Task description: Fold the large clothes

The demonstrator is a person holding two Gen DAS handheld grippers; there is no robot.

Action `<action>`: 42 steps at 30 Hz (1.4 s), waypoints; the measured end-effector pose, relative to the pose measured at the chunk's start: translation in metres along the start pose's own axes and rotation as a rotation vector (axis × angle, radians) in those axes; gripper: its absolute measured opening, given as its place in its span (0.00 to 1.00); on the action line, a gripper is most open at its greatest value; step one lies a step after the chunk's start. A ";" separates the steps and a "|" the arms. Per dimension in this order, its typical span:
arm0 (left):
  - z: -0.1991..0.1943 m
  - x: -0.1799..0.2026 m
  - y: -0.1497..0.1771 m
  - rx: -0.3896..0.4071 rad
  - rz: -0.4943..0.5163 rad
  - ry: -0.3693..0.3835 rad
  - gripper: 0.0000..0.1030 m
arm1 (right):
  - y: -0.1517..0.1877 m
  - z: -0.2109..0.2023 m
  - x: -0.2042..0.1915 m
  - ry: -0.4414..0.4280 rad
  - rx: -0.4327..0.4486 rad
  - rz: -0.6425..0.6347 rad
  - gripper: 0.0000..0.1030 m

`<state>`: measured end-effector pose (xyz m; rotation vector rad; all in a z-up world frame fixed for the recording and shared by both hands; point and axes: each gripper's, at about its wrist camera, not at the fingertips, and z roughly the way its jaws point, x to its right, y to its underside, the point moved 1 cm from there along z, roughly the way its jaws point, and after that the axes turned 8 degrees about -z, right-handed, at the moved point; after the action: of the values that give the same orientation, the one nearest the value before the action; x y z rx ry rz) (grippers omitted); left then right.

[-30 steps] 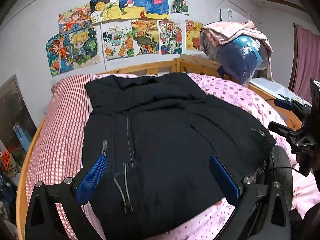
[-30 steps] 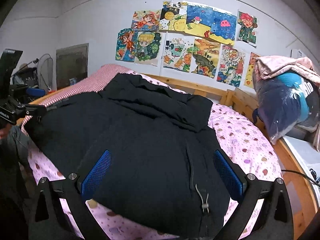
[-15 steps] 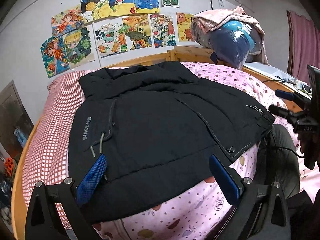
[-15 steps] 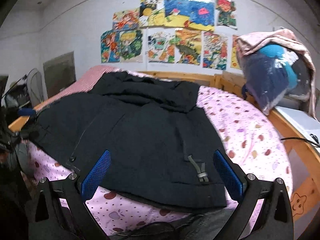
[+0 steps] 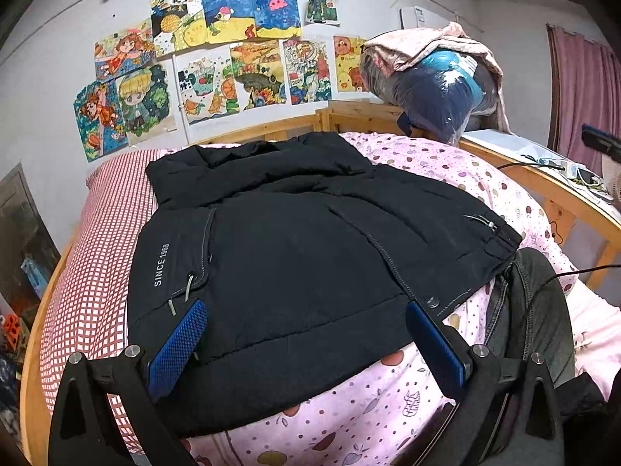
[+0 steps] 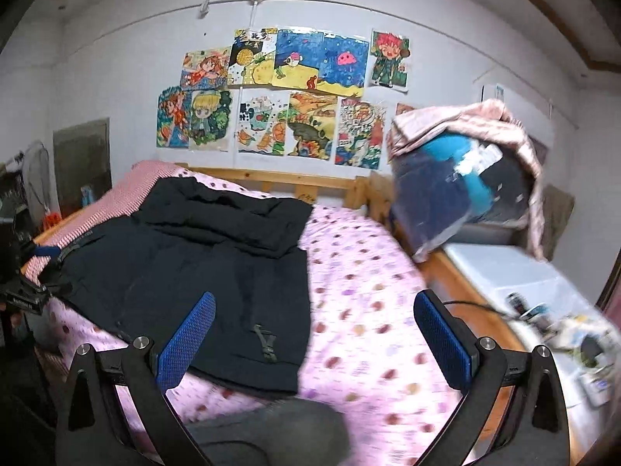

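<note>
Both grippers pulled back from jacket [image 5: 295, 256]; left gripper [image 5: 306, 334] now over its hem, right gripper [image 6: 314, 330] swung right over pink sheet [image 6: 368, 310].

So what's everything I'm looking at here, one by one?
jacket: one, black, spread flat on the bed
sheet: one, pink with spots, covering most of the bed
checked cloth: one, red and white, along the jacket's far side
bed frame: one, pale wood, against the wall
drawings: about a dozen, colourful, stuck on the wall
bag: one, clear, stuffed with dark and blue things, at the bed's corner
pink cloth: one, draped over the bag
left gripper: blue pads, open, empty, over the jacket hem
right gripper: blue pads, open, empty, over the sheet
</note>
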<state>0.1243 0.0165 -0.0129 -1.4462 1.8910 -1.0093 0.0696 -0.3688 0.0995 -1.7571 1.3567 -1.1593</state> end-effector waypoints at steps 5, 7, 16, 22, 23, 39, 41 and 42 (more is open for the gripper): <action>-0.005 0.007 0.006 -0.008 0.020 -0.004 1.00 | -0.005 -0.016 0.002 -0.022 -0.030 -0.033 0.98; -0.006 0.009 0.012 -0.019 0.023 -0.006 1.00 | 0.000 -0.012 -0.006 -0.045 -0.041 -0.042 0.98; -0.003 0.010 0.031 -0.081 0.036 -0.042 1.00 | 0.057 0.040 -0.054 -0.188 -0.103 0.005 0.98; 0.008 0.011 0.040 -0.118 0.045 -0.087 1.00 | 0.086 0.078 -0.092 -0.250 -0.152 -0.056 0.98; 0.010 0.012 0.042 -0.120 0.049 -0.095 1.00 | 0.089 0.086 -0.097 -0.262 -0.158 -0.066 0.98; 0.037 0.023 0.054 -0.135 0.138 -0.220 1.00 | 0.111 0.145 -0.146 -0.327 -0.237 -0.147 0.98; 0.038 0.026 0.056 -0.128 0.153 -0.236 1.00 | 0.110 0.146 -0.148 -0.334 -0.239 -0.148 0.98; 0.040 0.027 0.058 -0.125 0.160 -0.245 1.00 | 0.110 0.145 -0.148 -0.337 -0.240 -0.146 0.98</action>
<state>0.1163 -0.0108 -0.0825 -1.3914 1.8799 -0.6195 0.1438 -0.2615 -0.0957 -2.1402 1.2160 -0.7483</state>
